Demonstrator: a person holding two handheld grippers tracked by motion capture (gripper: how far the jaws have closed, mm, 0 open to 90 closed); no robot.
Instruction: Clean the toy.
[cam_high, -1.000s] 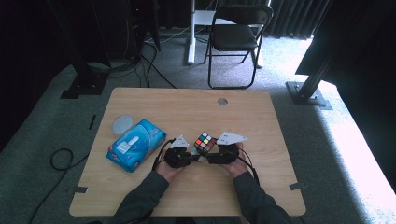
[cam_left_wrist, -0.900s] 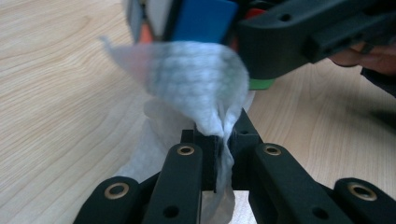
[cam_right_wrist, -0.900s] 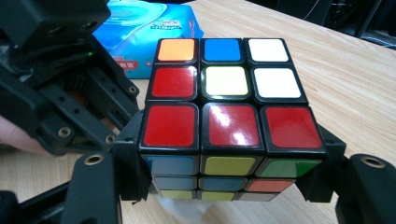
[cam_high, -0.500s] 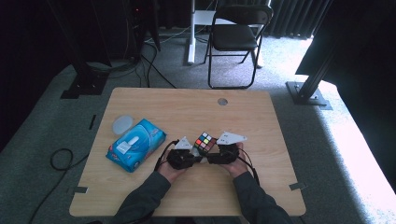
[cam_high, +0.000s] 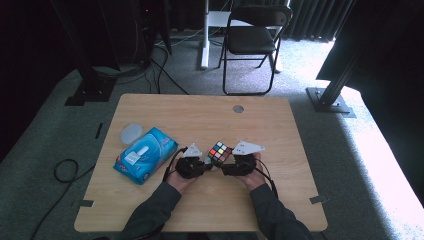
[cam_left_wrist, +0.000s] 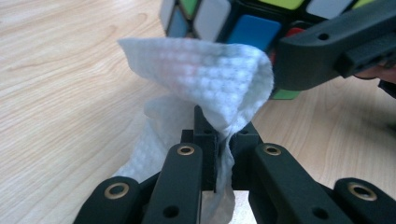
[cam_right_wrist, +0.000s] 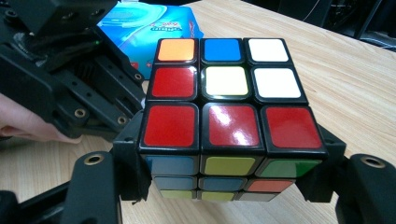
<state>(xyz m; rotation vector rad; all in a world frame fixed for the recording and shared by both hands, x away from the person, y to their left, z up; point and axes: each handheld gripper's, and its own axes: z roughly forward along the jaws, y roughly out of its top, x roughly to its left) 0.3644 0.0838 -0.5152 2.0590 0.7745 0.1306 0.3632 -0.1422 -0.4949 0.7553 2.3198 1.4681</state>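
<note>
Wooden table (cam_high: 280, 200): wiping station.
Right hand-held gripper (cam_right_wrist: 233, 186) clamps multicoloured plastic puzzle cube (cam_right_wrist: 224, 116); left hand-held gripper (cam_left_wrist: 224, 140) pinches white embossed paper tissue (cam_left_wrist: 205, 79) beside the cube.

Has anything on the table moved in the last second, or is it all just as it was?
Hardly anything changed. The right hand-held gripper stays clamped on the puzzle cube, and the left hand-held gripper still pinches the white wipe beside it. The blue wipes pack and round lid lie where they were.
</note>
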